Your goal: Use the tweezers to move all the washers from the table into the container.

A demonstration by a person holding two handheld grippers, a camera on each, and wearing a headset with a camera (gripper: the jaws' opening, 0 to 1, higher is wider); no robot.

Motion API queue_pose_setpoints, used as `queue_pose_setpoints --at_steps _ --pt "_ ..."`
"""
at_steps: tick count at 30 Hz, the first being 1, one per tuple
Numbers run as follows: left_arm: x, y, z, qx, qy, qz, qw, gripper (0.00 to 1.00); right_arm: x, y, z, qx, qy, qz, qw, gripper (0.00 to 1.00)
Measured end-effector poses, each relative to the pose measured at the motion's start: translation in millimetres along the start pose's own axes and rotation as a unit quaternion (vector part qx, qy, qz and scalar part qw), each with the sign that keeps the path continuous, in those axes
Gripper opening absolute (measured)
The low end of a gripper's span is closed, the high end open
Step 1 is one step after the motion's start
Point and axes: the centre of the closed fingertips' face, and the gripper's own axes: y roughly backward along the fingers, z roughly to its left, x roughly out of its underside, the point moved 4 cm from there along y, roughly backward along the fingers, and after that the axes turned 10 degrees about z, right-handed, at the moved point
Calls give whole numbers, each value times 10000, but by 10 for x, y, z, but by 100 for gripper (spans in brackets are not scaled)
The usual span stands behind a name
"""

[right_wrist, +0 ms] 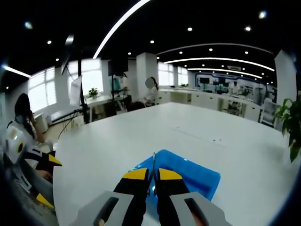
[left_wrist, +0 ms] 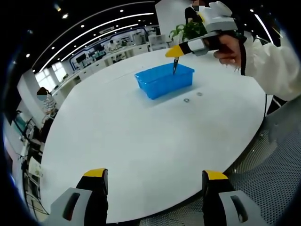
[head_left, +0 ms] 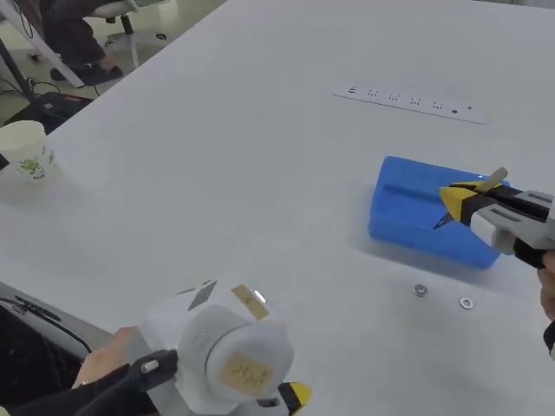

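Head view: blue container (head_left: 403, 232) toward the right side of the white table (head_left: 217, 173), with the right tool (head_left: 453, 201) above its right end, clamped on tweezers (head_left: 440, 222) whose tips point down into it. Two washers (head_left: 421, 290) on the table just off the container's near wall, slightly apart from each other. Left tool (head_left: 290, 397) low by the near edge, well apart from the container. Paper cup (head_left: 26, 152) by the left edge, power strip (head_left: 412, 102) toward the far edge. Left gripper view: own jaws spread wide over the near edge, nothing between them; across the table, container and both washers, and the right tool gripped by a hand (left_wrist: 228, 44). Right gripper view: jaws drawn almost together, pinching the thin tweezers, container directly ahead; impossible to tell whether the tips carry a washer.
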Motion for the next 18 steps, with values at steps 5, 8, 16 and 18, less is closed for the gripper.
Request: queue_pose_setpoints --at_steps 5,8,16,18 --pt "-4 -2 11 -22 21 -10 10000 84 51 10 28 -48 24 88 9999 3" --pt "-4 -2 14 -28 19 -6 10000 84 83 13 59 -84 -3 103 9999 3" --pt "-2 2 16 -39 13 5 10000 84 238 17 166 -162 71 283 9994 3" --pt "-1 5 16 -39 4 7 10000 83 287 16 179 -172 91 334 9993 3"
